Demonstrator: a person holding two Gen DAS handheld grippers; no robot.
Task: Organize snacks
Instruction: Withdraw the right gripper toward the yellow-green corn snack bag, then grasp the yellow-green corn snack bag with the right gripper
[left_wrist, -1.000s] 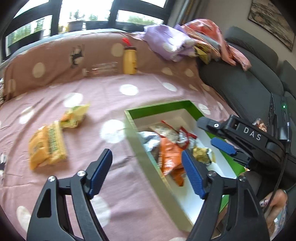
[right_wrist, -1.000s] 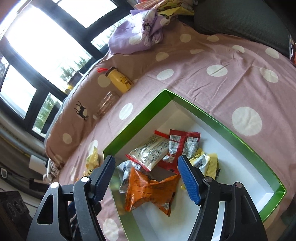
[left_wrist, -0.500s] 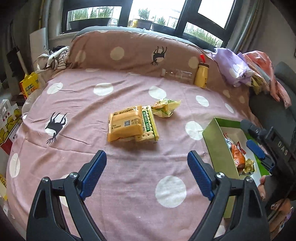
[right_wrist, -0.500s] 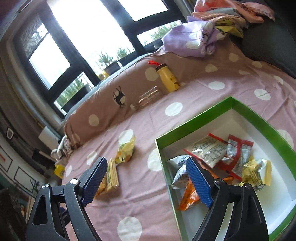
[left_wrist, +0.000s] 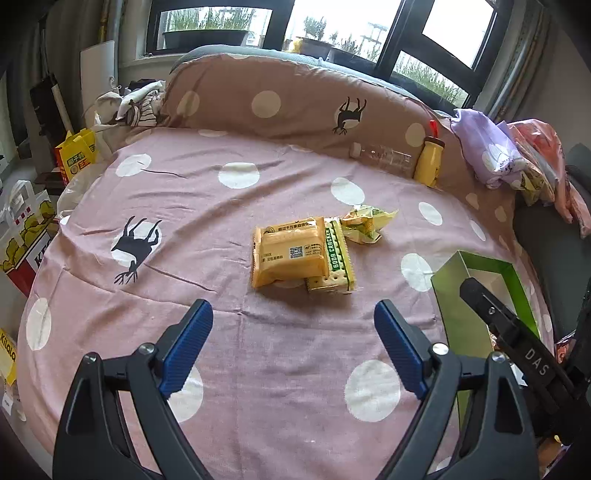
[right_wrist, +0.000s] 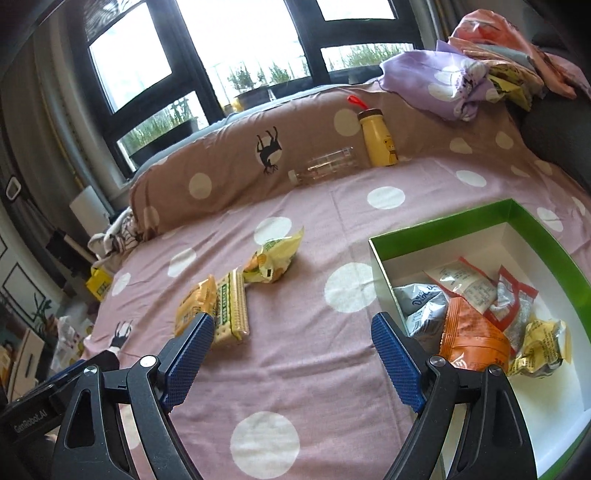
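Left claw (left_wrist: 291, 347), wide open and empty, has swung away from the green-rimmed cardboard box (left_wrist: 461, 291) to face the orange foil snack packet (left_wrist: 288, 251) lying on the pink polka-dot bed cover (left_wrist: 184, 221), likely the next pickup. Right claw (right_wrist: 291, 354) is equally wide and empty. Only its view shows inside the box (right_wrist: 443, 229), where several crumpled snack bags (right_wrist: 472, 317) already sit.

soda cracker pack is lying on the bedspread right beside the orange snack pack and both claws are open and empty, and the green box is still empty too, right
Not quite: the green box is not empty. The right wrist view shows several snack packets in it, including an orange bag. The rest holds: the soda cracker pack lies on the bedspread beside the orange snack pack, and the left claw and right claw are open and empty.
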